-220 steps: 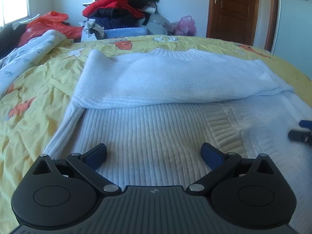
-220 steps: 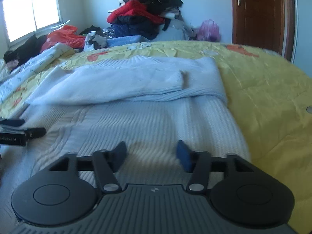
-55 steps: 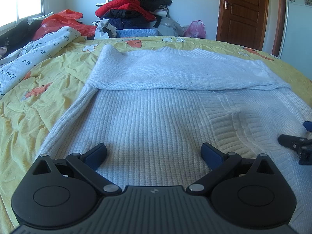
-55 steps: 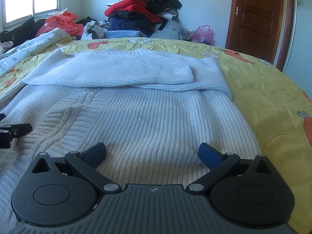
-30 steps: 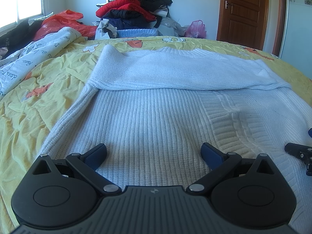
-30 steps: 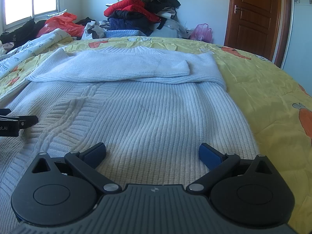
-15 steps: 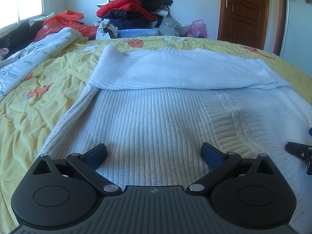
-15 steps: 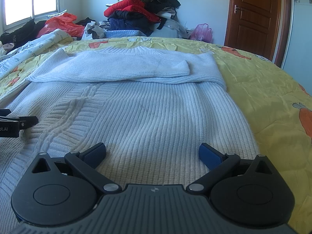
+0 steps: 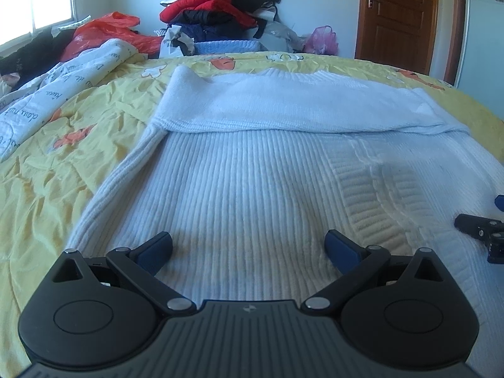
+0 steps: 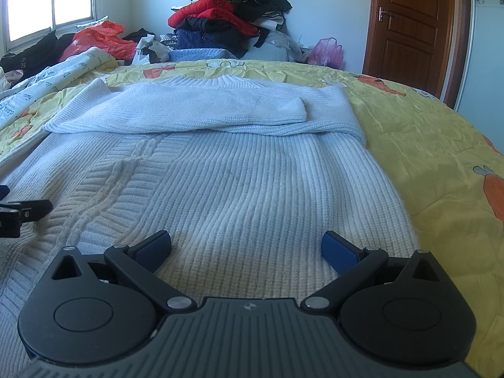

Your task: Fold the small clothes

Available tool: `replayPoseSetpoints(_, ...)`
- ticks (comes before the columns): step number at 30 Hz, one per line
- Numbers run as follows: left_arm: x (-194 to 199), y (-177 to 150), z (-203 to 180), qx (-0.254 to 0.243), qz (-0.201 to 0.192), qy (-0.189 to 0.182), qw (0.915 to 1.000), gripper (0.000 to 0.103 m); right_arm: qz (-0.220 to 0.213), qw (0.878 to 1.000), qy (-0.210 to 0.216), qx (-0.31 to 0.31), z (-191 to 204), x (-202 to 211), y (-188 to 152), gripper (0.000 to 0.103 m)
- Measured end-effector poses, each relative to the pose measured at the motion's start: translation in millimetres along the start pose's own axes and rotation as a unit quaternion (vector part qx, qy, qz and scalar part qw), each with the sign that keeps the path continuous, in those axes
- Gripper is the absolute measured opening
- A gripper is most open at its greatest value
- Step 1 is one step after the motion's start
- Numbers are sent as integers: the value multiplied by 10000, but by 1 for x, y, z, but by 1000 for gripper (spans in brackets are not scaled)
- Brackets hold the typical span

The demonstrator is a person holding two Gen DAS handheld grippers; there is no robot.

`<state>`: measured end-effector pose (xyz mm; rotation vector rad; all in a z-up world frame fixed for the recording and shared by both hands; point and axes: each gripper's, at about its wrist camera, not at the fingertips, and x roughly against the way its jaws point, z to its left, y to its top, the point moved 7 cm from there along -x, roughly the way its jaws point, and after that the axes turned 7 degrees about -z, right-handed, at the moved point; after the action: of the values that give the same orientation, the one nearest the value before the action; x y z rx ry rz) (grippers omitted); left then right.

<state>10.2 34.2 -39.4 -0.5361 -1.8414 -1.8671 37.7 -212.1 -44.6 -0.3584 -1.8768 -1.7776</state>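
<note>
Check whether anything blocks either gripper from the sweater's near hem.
Nothing visible does. The left gripper and right gripper are both open right over the sweater, near its bottom edge, with only bare knit between the fingers. The sleeves lie folded across the far end.

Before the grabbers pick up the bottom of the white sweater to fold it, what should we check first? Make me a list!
1. Left gripper jaws open and empty: ok.
2. Right gripper jaws open and empty: ok.
3. Both sleeves already folded across the chest of the white sweater: ok.
4. Sweater body lying flat on the yellow bedspread: ok, only slight ripples.
5. Nothing lying on the sweater in the fold's path: ok.
6. Jaws lined up with the bottom hem: cannot tell, the hem is hidden under the grippers.
</note>
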Motion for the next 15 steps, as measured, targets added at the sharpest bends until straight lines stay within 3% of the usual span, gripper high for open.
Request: replayPoseSetpoints(15, 7, -7, -1, 1, -109, -34, 9999, 103, -3, 10000, -5, 57, 1, 12, -7, 102)
